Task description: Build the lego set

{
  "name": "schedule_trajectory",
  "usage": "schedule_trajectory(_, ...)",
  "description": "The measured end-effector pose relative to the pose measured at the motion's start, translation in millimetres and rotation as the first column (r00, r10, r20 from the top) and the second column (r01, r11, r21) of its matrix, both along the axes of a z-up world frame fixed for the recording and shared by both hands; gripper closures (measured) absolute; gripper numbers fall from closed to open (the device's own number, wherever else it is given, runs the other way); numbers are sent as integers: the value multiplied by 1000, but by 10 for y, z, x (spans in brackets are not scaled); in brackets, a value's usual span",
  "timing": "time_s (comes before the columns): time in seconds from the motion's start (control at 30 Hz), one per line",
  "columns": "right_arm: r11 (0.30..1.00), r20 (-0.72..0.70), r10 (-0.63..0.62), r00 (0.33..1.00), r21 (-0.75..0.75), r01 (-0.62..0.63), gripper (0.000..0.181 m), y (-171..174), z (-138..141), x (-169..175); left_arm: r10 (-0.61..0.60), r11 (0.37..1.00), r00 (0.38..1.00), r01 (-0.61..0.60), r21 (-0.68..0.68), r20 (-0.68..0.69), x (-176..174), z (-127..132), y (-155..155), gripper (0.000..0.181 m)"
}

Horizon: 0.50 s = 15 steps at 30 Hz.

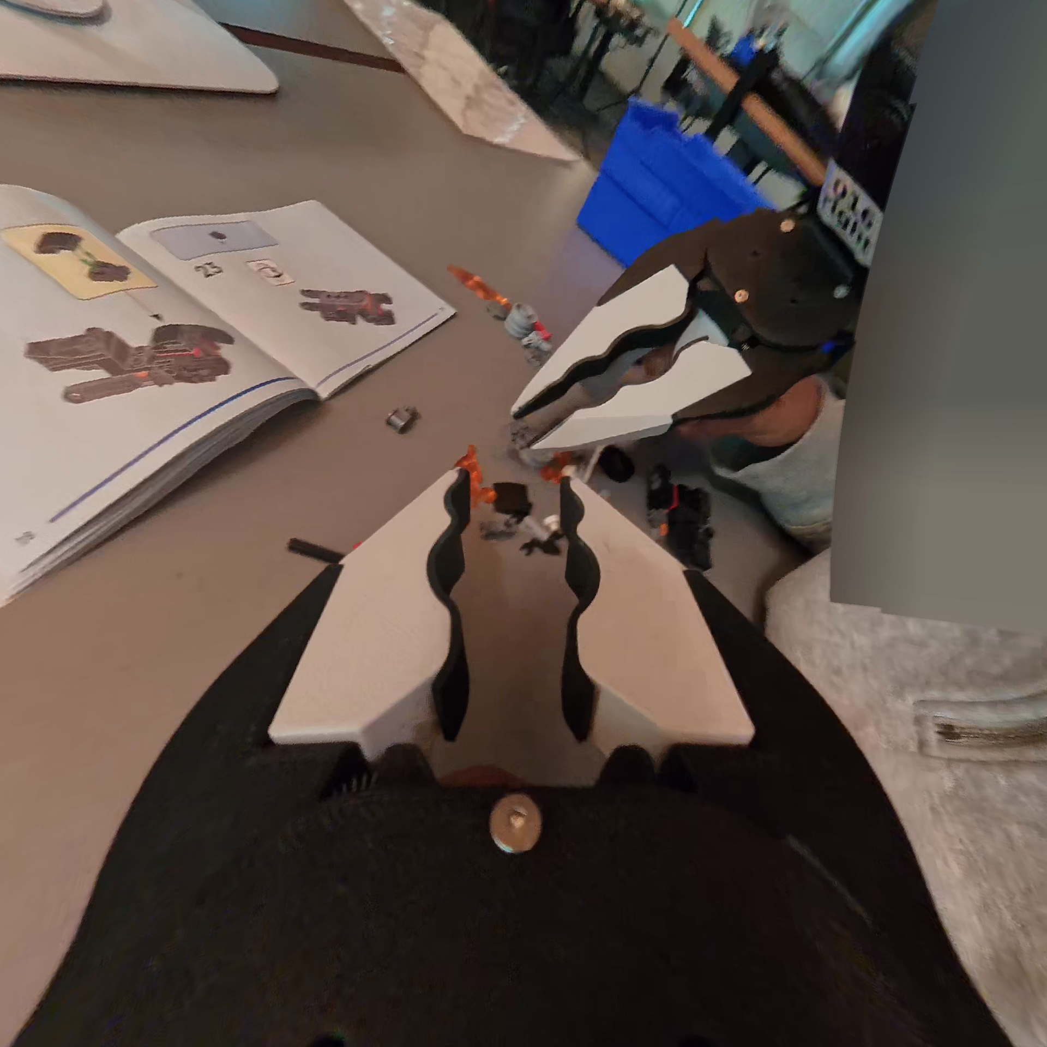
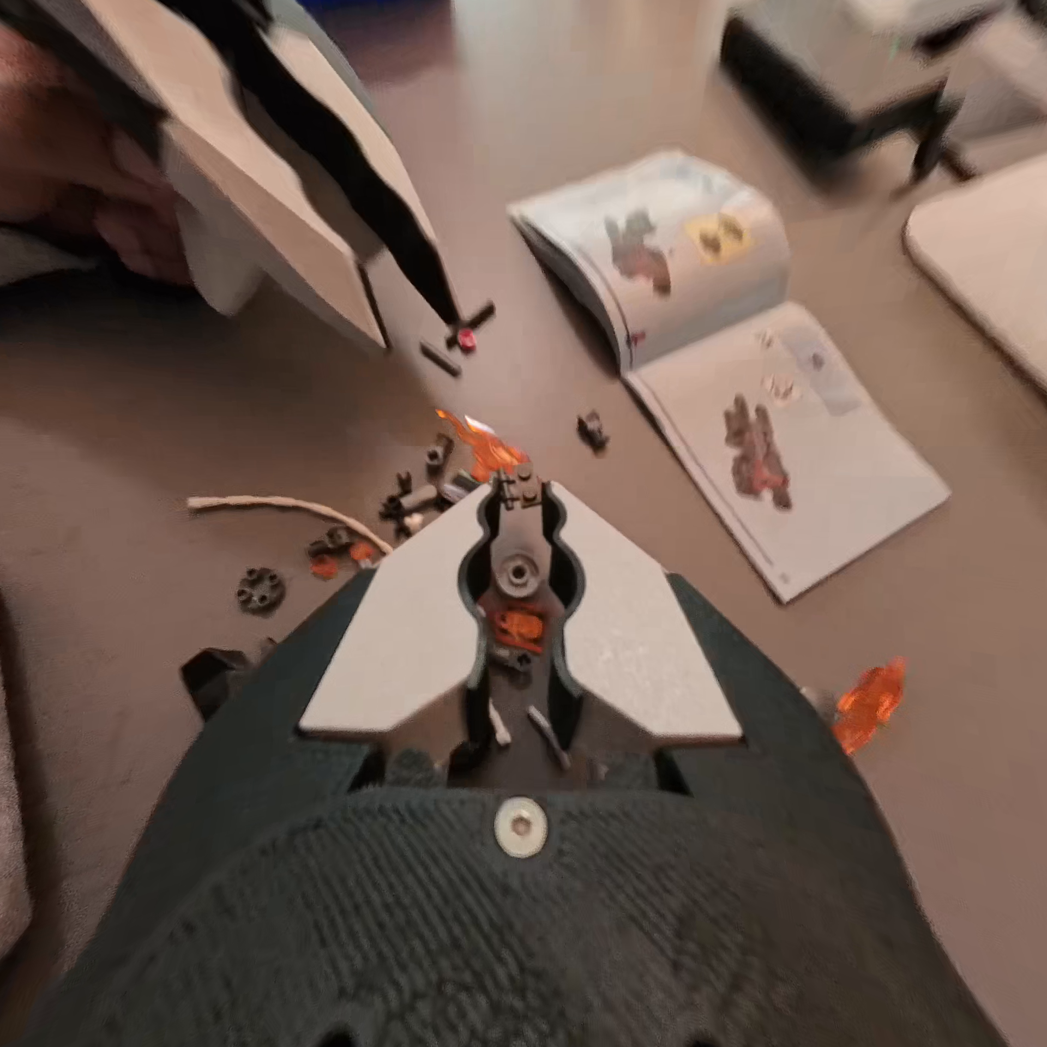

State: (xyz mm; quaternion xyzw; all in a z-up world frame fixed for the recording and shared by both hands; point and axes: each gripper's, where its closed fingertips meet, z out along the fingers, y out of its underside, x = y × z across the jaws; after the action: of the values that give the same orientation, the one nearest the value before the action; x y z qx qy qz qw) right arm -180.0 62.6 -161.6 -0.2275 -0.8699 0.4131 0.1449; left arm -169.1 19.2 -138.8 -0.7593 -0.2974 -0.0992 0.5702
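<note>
Right tool point(image 2: 520, 492) clamped on a small dark studded lego piece point(image 2: 521, 488) at the tips. Left tool point(image 1: 514, 498) spread wide over loose parts point(image 1: 513, 518) on the table point(image 1: 340, 147), gripping nothing. Open instruction booklet point(image 1: 170, 351) lying just beside.

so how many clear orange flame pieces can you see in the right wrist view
2 for sure: one flame piece just beyond the right claw tips, another to its right. Smaller orange bits lie around; more may be hidden.
</note>
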Motion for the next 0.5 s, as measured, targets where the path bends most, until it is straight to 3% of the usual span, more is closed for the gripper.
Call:
schedule_trajectory(0.03, 999, -60, 34, 998, -28, -35, 169, -43, 117, 35, -19, 999, 999, 18, 50, 33, 36, 42, 35, 150)
schedule_trajectory(0.1, 990, -194, 117, 974, -60, -131, 168, -134, 339, 161, -98, 980, 984, 69, 188, 148, 154, 150, 119, 149)
schedule_trajectory(0.2, 974, -369, 199, 908, -28, -225, 169, -213, 537, 356, -309, 854, 898, 118, 506, 313, 346, 503, 174, 151)
schedule_trajectory(0.23, 972, -413, 209, 887, -7, -233, 169, -221, 579, 395, -335, 834, 880, 111, 541, 337, 365, 537, 180, 154)
schedule_trajectory(0.37, 968, -511, 227, 829, 24, -249, 169, -252, 696, 511, -297, 900, 906, 160, 406, 302, 456, 374, 263, 164)
schedule_trajectory(0.5, 965, -550, 250, 797, 73, -252, 169, -292, 729, 584, -334, 872, 891, 169, 459, 308, 507, 448, 258, 175)
